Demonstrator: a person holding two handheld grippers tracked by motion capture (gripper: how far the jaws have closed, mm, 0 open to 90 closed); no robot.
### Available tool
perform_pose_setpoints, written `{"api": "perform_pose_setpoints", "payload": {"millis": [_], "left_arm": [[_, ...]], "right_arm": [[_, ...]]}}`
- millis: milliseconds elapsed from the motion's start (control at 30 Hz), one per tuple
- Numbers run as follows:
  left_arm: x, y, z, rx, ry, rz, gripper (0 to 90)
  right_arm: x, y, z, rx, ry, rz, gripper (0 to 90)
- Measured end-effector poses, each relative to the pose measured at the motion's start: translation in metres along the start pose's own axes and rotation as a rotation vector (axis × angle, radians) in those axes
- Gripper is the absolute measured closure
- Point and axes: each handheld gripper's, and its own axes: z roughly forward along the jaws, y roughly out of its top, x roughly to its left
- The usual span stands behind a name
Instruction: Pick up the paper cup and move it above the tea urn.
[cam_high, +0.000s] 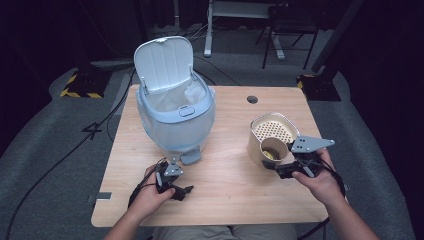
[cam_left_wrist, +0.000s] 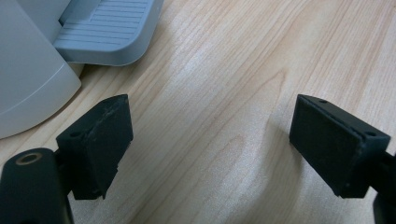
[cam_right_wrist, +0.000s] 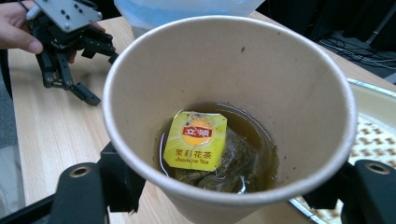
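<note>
While the right gripper (cam_high: 286, 168) clamps the paper cup (cam_right_wrist: 229, 116), the left gripper (cam_high: 176, 186) sits released by the bin pedal (cam_left_wrist: 105, 32).

Cup is lifted at the table's (cam_high: 225, 200) right side, just in front of the strainer bowl (cam_high: 272, 131), mouth tipped toward the camera; tea bag (cam_right_wrist: 196, 142) and dregs sit in the bottom. Open pedal bin (cam_high: 175, 110) lies to the cup's left, near the far-left corner. Left jaws spread wide, nothing between them, pedal just ahead. Next likely: strain or dump.

paper cup (cam_right_wrist: 261, 70): matt | table (cam_left_wrist: 224, 93): smooth pale wood | bin (cam_high: 175, 117): smooth plastic
</note>
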Motion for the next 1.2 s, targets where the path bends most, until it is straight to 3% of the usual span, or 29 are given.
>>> {"api": "perform_pose_setpoints", "payload": {"millis": [167, 367, 533, 733, 1200], "left_arm": [[0.001, 0.000, 0.000, 0.002, -0.005, 0.008, 13.7], [0.002, 0.001, 0.000, 0.005, -0.010, 0.012, 13.5], [0.002, 0.002, 0.001, 0.006, -0.011, 0.014, 13.0], [0.002, 0.003, 0.002, 0.007, -0.014, 0.017, 12.3], [0.003, 0.003, 0.002, 0.008, -0.014, 0.018, 12.3]], "right_arm": [[-0.012, 0.011, -0.003, 0.009, 0.035, 0.022, 30.0], [-0.016, 0.021, -0.009, -0.015, 0.042, 0.026, 30.0], [-0.026, 0.033, -0.016, -0.018, 0.011, 0.015, 30.0], [-0.048, 0.041, -0.019, -0.017, -0.029, 0.037, 30.0], [-0.090, 0.042, -0.016, -0.005, -0.122, 0.068, 30.0]]}}
